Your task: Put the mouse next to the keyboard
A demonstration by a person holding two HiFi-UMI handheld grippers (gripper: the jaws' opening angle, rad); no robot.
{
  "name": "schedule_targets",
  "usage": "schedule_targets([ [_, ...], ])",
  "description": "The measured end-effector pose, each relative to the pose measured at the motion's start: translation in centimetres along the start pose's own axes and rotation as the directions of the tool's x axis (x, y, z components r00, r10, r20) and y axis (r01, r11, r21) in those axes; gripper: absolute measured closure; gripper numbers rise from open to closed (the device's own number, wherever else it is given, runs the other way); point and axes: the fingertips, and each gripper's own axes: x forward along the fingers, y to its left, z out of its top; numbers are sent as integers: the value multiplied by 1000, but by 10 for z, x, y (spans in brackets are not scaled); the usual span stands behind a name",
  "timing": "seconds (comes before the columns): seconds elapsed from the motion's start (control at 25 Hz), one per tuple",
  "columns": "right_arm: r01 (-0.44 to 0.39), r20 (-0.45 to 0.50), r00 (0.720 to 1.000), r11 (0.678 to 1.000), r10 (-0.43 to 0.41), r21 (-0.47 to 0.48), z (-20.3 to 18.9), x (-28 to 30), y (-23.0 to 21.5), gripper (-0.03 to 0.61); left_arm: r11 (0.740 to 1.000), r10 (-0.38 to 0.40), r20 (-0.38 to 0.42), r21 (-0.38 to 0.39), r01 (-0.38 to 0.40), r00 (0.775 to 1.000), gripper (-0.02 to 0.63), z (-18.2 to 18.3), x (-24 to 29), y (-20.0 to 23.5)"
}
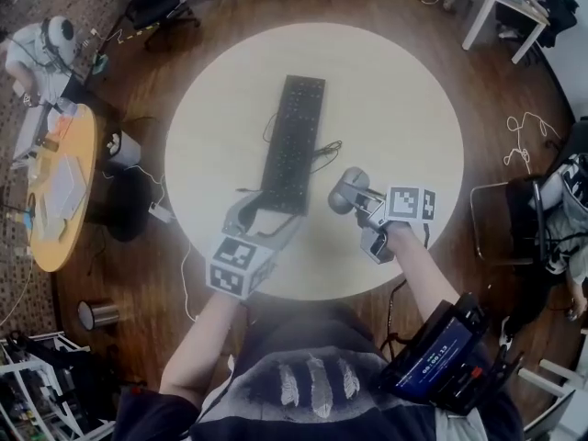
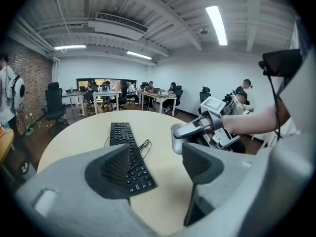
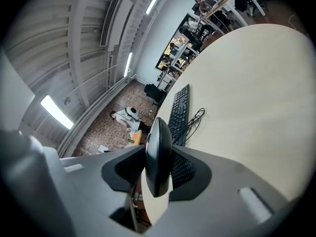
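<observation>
The right gripper (image 1: 360,202) is clamped on the mouse (image 1: 345,189), a smooth, rounded grey shell pinched edge-on between ribbed pads. It is held just right of the near end of the keyboard (image 1: 294,142), seemingly clear of the pale round table (image 1: 404,108). The keyboard, a flat matte-black slab, runs lengthwise away from the person, with a thin cable (image 1: 323,152) looped at its right edge. The left gripper (image 1: 265,217) hangs over the keyboard's near end, jaws apart and empty, so placement falls to the right.
</observation>
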Motion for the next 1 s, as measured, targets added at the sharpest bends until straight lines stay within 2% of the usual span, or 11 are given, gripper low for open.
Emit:
schedule_targets([
  [0.16, 103, -31, 994, 995, -103, -3, 6, 8, -32, 442, 999, -13, 17, -44, 14, 1000, 281, 2, 13, 21],
  [0.32, 155, -57, 986, 988, -154, 10, 8, 22, -50, 442, 997, -57, 25, -51, 59, 998, 281, 6, 27, 30],
  [0.44, 221, -82, 972, 975, -220, 0, 11, 26, -70, 442, 994, -91, 28, -61, 93, 995, 283, 7, 35, 32],
  [0.56, 281, -94, 955, 959, -282, -21, 15, 29, -88, 442, 992, -101, 28, -75, 103, 994, 315, 3, 38, 40],
  [0.64, 306, -110, 945, 952, -307, -31, 17, 30, -97, 442, 992, -96, 19, -85, 97, 995, 377, -4, 41, 46],
  [0.72, 317, -135, 938, 947, -320, -41, 15, 31, -103, 442, 993, -84, 9, -86, 85, 996, 601, -13, 45, 52],
  [0.92, 368, -181, 909, 927, -376, -80, 14, 43, -118, 442, 991, -87, 16, -96, 88, 996, 614, -16, 49, 61],
  [1.0, 368, -186, 908, 927, -376, -77, 14, 45, -120, 440, 990, -87, 11, -107, 88, 996, 614, -20, 48, 60],
])
